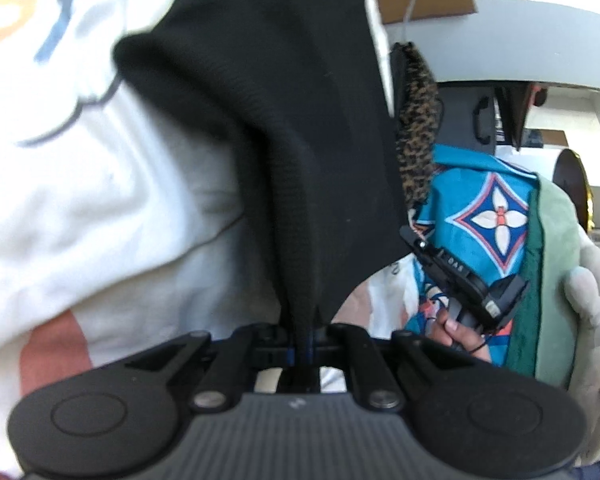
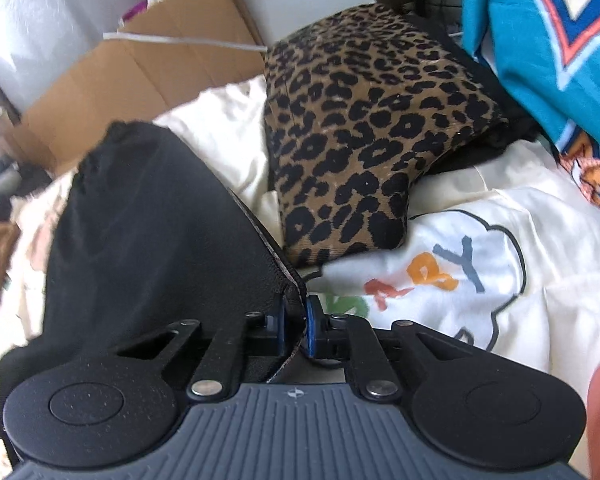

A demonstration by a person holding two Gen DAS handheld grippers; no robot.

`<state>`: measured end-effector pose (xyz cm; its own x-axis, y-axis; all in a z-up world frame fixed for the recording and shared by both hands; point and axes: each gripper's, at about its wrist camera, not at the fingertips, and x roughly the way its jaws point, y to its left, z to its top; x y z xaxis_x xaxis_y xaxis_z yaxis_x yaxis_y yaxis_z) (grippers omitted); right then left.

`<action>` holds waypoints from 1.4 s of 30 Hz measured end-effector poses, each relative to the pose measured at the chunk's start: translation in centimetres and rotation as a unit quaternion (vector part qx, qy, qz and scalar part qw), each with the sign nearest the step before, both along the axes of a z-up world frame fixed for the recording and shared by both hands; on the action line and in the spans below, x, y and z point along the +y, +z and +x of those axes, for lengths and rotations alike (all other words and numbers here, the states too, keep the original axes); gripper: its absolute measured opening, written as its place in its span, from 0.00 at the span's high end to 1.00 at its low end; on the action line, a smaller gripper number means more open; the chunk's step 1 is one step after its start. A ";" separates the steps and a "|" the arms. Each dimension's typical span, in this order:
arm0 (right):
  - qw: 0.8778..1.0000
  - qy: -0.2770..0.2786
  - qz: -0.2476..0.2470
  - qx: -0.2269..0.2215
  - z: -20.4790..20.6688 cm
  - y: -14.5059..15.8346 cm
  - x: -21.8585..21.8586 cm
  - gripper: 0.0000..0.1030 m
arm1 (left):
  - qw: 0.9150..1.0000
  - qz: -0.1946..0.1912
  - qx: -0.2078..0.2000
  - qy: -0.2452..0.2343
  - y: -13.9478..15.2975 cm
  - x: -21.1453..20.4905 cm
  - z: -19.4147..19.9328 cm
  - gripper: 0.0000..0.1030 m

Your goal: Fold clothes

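Note:
A black garment [image 1: 292,92] with a ribbed hem hangs in front of the left wrist camera. My left gripper [image 1: 302,336] is shut on its lower edge. A strip of leopard-print fabric [image 1: 416,128] shows along the garment's right side. My right gripper [image 1: 414,240], held by a hand [image 1: 462,334], meets the same garment's right edge. In the right wrist view my right gripper [image 2: 298,320] is shut on the black garment [image 2: 148,220] at a seam. The leopard-print part [image 2: 360,120] rests bunched on the bed just beyond.
A white sheet [image 2: 460,216] with a cartoon print and coloured letters covers the bed under the clothes. Cardboard boxes [image 2: 140,68] stand behind the bed. A person's teal patterned shirt [image 1: 492,216] and a green and cream plush item [image 1: 556,256] are close on the right.

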<state>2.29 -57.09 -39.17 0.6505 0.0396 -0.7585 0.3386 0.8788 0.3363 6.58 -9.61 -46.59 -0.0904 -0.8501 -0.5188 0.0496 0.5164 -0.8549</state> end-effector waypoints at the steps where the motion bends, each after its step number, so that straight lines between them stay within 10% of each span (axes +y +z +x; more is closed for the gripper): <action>1: 1.000 -0.005 0.011 -0.003 -0.4 0.2 0.1 0.91 | 1.000 0.002 -0.006 -0.001 0.6 0.5 0.2 0.94; 28: 0.978 0.058 0.198 0.033 -5.1 0.1 9.0 0.92 | 0.991 0.082 -0.107 0.015 12.5 11.8 1.5 0.95; 42: 0.984 0.056 0.157 0.069 -5.7 -2.0 8.9 0.92 | 0.987 0.145 -0.054 -0.034 3.8 11.1 0.2 0.95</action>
<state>-3.38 -48.20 -41.17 0.5200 0.3515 -0.7785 0.3072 0.7734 0.5545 6.80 1.47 -42.77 -0.0727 -0.6580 -0.7495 0.1760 0.7312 -0.6591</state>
